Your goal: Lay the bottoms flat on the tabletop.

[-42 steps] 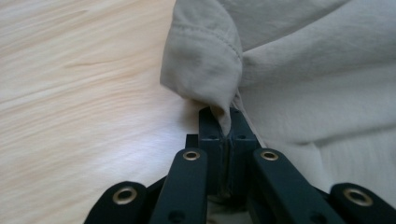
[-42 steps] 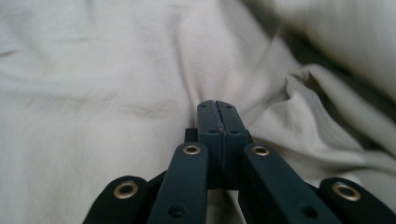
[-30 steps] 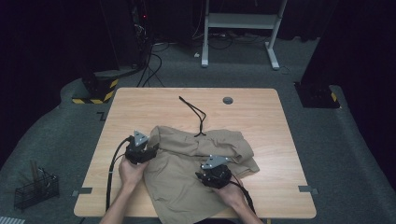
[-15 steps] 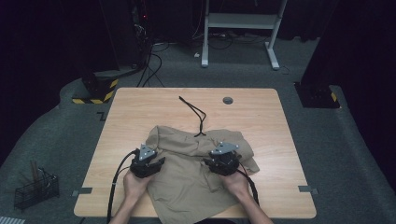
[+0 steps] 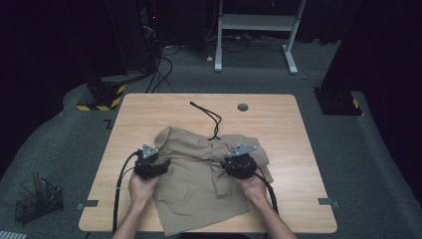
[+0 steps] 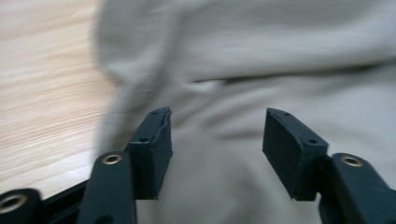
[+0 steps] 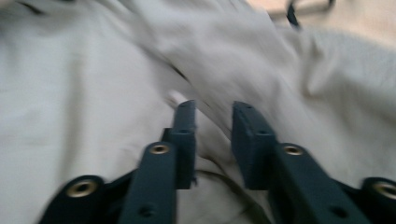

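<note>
A crumpled beige cloth garment (image 5: 199, 179) lies on the wooden bench (image 5: 278, 124); the left gripper (image 6: 217, 135), jaws just opened wide, and the right gripper (image 7: 214, 126), jaws narrowly apart, hover over it.

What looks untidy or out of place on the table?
The beige garment lies crumpled, not flat, and its near edge hangs over the table edge. A black cord trails loose from it across the wood.
</note>
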Tool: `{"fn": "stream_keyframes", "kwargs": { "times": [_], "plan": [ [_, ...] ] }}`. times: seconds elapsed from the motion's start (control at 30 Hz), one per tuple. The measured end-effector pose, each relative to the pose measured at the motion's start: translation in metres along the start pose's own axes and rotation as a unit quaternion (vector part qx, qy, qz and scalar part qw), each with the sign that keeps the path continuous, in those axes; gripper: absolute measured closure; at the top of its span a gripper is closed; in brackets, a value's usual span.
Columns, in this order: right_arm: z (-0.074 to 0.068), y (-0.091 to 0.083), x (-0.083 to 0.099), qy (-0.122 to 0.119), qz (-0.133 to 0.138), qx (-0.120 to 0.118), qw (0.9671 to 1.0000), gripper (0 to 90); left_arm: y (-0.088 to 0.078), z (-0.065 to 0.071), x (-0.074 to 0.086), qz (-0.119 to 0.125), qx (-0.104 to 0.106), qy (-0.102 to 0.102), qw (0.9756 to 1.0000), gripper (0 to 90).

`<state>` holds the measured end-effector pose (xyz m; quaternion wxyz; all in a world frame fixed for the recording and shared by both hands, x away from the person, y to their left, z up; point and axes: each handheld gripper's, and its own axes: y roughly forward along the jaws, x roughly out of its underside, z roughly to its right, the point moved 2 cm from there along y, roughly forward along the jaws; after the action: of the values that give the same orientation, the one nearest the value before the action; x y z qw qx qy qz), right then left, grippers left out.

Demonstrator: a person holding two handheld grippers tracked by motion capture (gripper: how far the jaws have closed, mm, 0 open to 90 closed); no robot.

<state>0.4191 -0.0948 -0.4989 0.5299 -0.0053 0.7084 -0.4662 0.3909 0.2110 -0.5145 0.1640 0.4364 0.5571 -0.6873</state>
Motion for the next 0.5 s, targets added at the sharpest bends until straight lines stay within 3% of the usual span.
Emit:
{"fn": "stream_keyframes", "kwargs": {
  "times": [0.03,0.07,0.1,0.13,0.23,0.27,0.3,0.33,0.4,0.43,0.47,0.5],
  "plan": [
    [-0.002,-0.005,-0.003,-0.01,0.012,0.0,0.9999,63.7,-0.006,0.009,0.001,0.003,0.011,0.012,0.9999,40.8],
    [-0.002,-0.005,-0.003,-0.01,0.012,0.0,0.9999,63.7,-0.006,0.009,0.001,0.003,0.011,0.012,0.9999,40.1],
    [-0.004,-0.016,-0.009,-0.012,0.038,0.004,0.9992,59.6,-0.014,0.027,0.005,0.004,0.031,0.025,0.9992,39.5],
    [-0.003,-0.02,-0.012,-0.011,0.049,0.01,0.9987,58.3,-0.015,0.035,0.007,0.001,0.041,0.03,0.9987,39.2],
    [0.003,-0.022,-0.015,-0.009,0.048,0.026,0.9985,53.1,-0.013,0.05,0.012,-0.013,0.064,0.038,0.9972,37.7],
    [0.011,-0.015,-0.013,-0.007,0.028,0.041,0.9988,49.0,-0.009,0.063,0.015,-0.022,0.076,0.046,0.9958,36.3],
    [0.011,-0.015,-0.013,-0.007,0.028,0.041,0.9988,49.0,-0.009,0.063,0.015,-0.022,0.076,0.046,0.9958,35.8],
    [0.02,-0.004,-0.007,0.0,-0.002,0.046,0.999,45.6,-0.001,0.076,0.019,-0.033,0.084,0.055,0.9944,35.2],
    [0.027,0.007,0.002,0.003,-0.033,0.045,0.9984,46.7,0.007,0.084,0.021,-0.045,0.069,0.068,0.9942,35.4],
    [0.028,0.011,0.005,-0.002,-0.042,0.052,0.9978,52.7,0.007,0.085,0.02,-0.042,0.069,0.065,0.9946,36.2],
    [0.028,0.011,0.005,-0.002,-0.042,0.052,0.9978,52.7,0.007,0.085,0.02,-0.042,0.069,0.065,0.9946,39.0],
    [0.03,0.015,0.008,-0.007,-0.048,0.065,0.9967,67.9,0.008,0.085,0.018,-0.046,0.07,0.066,0.9943,44.0]
  ]
}}
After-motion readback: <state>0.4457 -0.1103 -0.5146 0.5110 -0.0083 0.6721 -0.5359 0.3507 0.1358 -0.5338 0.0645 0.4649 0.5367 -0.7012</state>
